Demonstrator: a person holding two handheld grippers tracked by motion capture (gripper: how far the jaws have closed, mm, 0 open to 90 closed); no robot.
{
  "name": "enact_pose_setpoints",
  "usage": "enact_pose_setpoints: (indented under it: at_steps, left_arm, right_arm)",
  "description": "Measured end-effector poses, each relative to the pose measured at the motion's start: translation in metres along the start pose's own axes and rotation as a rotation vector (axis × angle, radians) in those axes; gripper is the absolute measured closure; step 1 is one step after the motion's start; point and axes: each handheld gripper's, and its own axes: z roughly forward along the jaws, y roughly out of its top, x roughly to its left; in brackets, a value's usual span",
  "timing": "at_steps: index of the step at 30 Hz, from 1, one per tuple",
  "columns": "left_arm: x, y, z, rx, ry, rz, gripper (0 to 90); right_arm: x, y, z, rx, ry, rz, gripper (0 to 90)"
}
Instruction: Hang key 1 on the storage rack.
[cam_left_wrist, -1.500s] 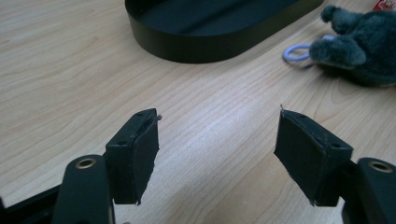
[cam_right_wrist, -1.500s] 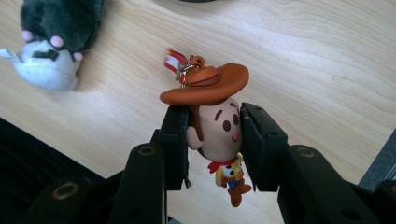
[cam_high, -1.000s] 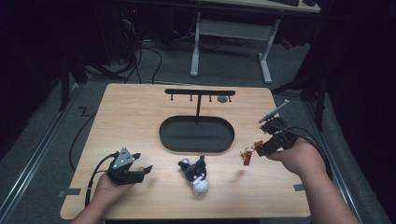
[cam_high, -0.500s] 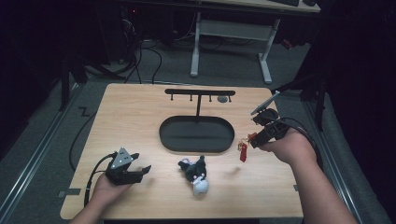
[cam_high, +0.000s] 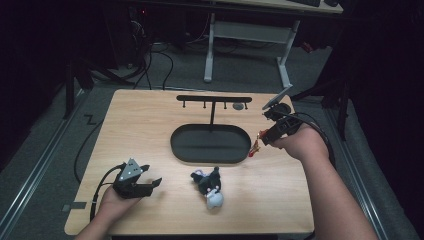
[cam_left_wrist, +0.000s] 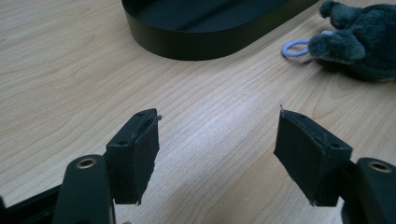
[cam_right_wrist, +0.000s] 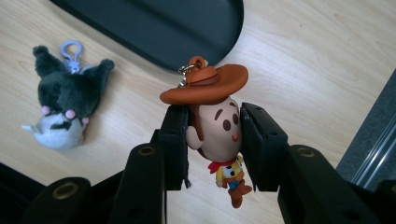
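Note:
A small cowboy figure keychain (cam_right_wrist: 217, 126) with a brown hat and a metal ring on top is clamped by its head between the jaws of my right gripper (cam_right_wrist: 214, 140). In the high view that gripper (cam_high: 261, 141) hovers off the table at the right end of the black oval tray (cam_high: 210, 144), the red and yellow figure (cam_high: 256, 147) hanging from it. My left gripper (cam_high: 150, 184) rests near the front left of the table, open, with bare wood between its jaws (cam_left_wrist: 215, 154). A grey and white plush keychain (cam_high: 210, 186) lies in front of the tray, its lilac clip (cam_left_wrist: 295, 47) toward the tray.
A black T-shaped hanger rack (cam_high: 214, 99) with small hooks stands behind the tray on the wooden table (cam_high: 145, 125). A small dark round object (cam_high: 239, 106) hangs or sits under the rack's right side. Cables (cam_high: 95, 195) trail from the left gripper. Table edges drop to dark floor.
My right gripper has lifted and moved back and left toward the tray's right end, carrying the cowboy figure. The left gripper and the plush have stayed put.

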Motion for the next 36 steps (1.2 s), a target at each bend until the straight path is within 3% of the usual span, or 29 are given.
enact_pose_setpoints:
  at_steps: [12, 25, 36]
  left_arm:
    - [0.002, -0.001, -0.001, -0.004, -0.005, -0.008, 31.0]
    - [0.004, -0.001, -0.002, -0.008, -0.007, -0.004, 31.0]
    - [0.004, -0.001, -0.002, -0.007, -0.009, -0.002, 31.1]
  right_arm:
    - [-0.01, 0.027, 0.003, -0.022, -0.001, 0.019, 64.1]
    - [-0.011, 0.055, 0.005, -0.038, -0.005, 0.021, 64.1]
    - [-0.018, 0.07, 0.01, -0.044, -0.018, 0.037, 64.1]
